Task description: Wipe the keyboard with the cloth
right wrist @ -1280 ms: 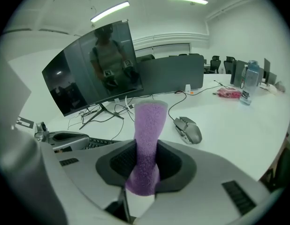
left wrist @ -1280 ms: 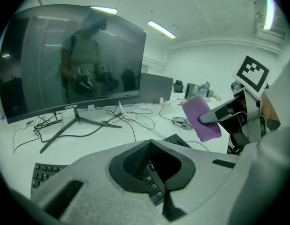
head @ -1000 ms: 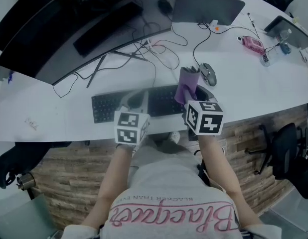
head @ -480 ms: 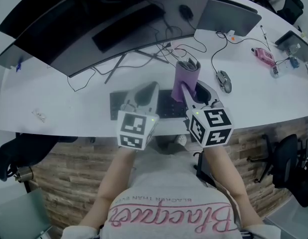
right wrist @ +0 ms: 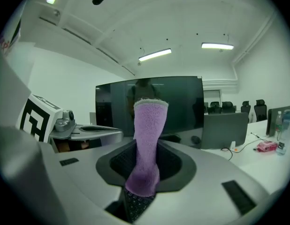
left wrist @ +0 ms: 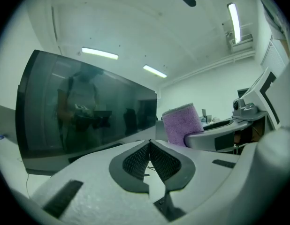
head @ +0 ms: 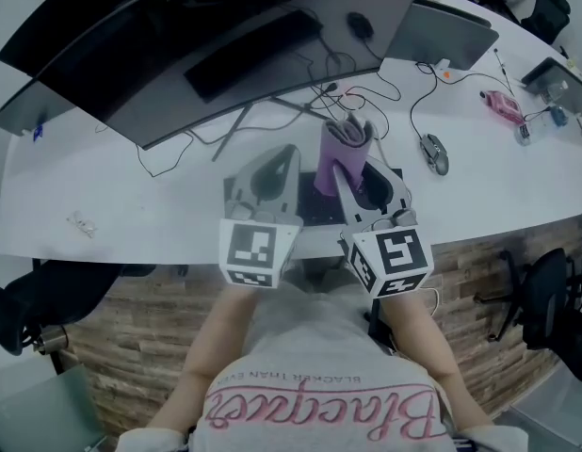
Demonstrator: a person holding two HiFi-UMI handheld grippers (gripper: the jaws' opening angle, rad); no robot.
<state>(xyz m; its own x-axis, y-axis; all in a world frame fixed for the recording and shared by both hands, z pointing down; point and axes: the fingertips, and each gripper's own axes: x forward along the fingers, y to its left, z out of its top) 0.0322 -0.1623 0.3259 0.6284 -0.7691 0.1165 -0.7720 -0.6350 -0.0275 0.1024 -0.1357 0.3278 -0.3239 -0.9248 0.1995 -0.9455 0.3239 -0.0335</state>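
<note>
Above the white worktop (head: 131, 196) we hold two tongs. The right tongs (head: 347, 163) pinch one purple cloth (head: 338, 149), which stands upright over the keyboard (head: 312, 210). The left tongs (head: 287, 153) are closed, with nothing between them. The gripper views show this grip and the big monitor (right wrist: 149, 107). Only the head view shows the mouse (head: 434, 153) to the right.

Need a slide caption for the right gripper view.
Right hand-held gripper shut on a purple cloth, standing upright before a dark monitor.
</note>
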